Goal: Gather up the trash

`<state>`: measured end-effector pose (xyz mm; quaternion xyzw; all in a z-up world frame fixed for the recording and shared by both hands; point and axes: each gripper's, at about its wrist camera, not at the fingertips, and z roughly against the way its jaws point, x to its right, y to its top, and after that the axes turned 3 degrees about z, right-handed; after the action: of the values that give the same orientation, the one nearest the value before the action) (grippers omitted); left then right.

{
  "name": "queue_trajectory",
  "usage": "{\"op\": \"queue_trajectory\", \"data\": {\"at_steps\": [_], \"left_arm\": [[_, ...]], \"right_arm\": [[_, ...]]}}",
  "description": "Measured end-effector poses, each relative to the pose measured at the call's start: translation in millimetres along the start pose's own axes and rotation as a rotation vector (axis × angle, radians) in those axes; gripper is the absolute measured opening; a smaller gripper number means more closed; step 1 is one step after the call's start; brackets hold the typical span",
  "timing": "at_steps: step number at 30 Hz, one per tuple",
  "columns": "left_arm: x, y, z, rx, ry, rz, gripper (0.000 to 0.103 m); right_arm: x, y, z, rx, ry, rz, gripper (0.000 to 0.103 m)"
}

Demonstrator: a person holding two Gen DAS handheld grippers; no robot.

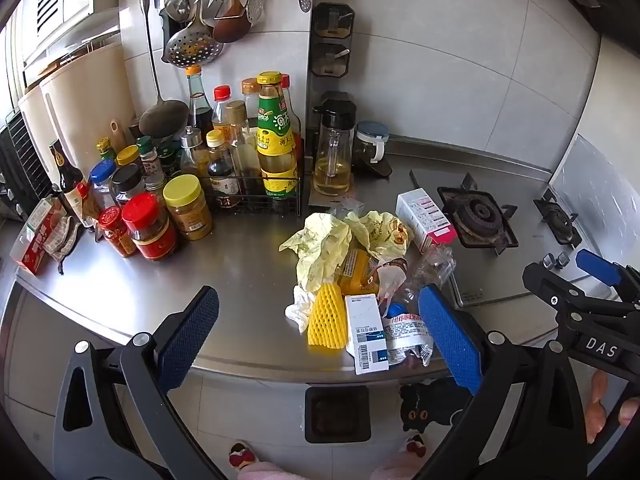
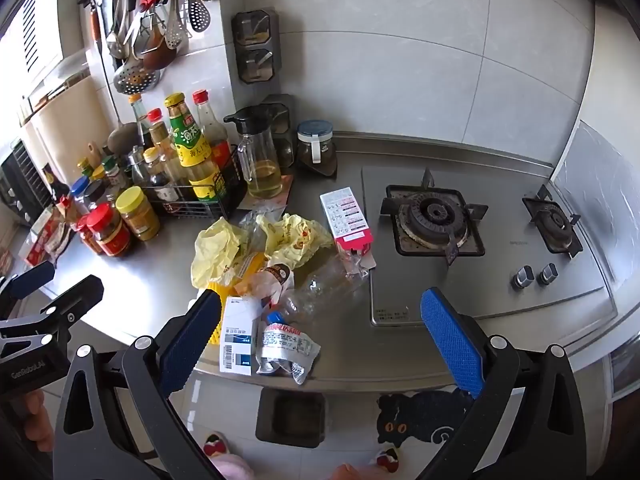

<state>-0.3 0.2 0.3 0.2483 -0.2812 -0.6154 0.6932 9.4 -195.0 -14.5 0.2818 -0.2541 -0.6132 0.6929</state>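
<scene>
A pile of trash lies on the steel counter [image 1: 120, 280]: crumpled yellow paper [image 1: 320, 244], a yellow foam net [image 1: 326, 316], a white and blue box [image 1: 366, 332], a crushed clear bottle [image 2: 320, 288], a printed wrapper [image 2: 284, 344] and a white and pink carton [image 1: 426, 216]. My left gripper [image 1: 320, 344] is open and empty, held above the counter's front edge around the pile. My right gripper [image 2: 320, 344] is open and empty, just right of it; it also shows in the left wrist view [image 1: 576, 276]. A dark bin [image 1: 336, 414] stands on the floor below the counter edge.
Sauce bottles and jars [image 1: 180, 172] crowd the back left, some in a wire rack. An oil jug [image 1: 334, 152] stands behind the pile. A gas hob [image 2: 436, 220] fills the right of the counter. Utensils [image 1: 200, 12] hang on the wall. A black cat mat [image 2: 424, 412] lies on the floor.
</scene>
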Motion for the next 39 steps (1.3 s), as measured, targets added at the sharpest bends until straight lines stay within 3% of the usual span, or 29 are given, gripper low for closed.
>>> {"op": "queue_trajectory", "data": {"at_steps": [39], "left_arm": [[-0.3,2.1,4.8,-0.003,-0.009,0.01,0.095]], "right_arm": [[-4.1,4.0,6.3,0.016,-0.005,0.01,0.1]]}}
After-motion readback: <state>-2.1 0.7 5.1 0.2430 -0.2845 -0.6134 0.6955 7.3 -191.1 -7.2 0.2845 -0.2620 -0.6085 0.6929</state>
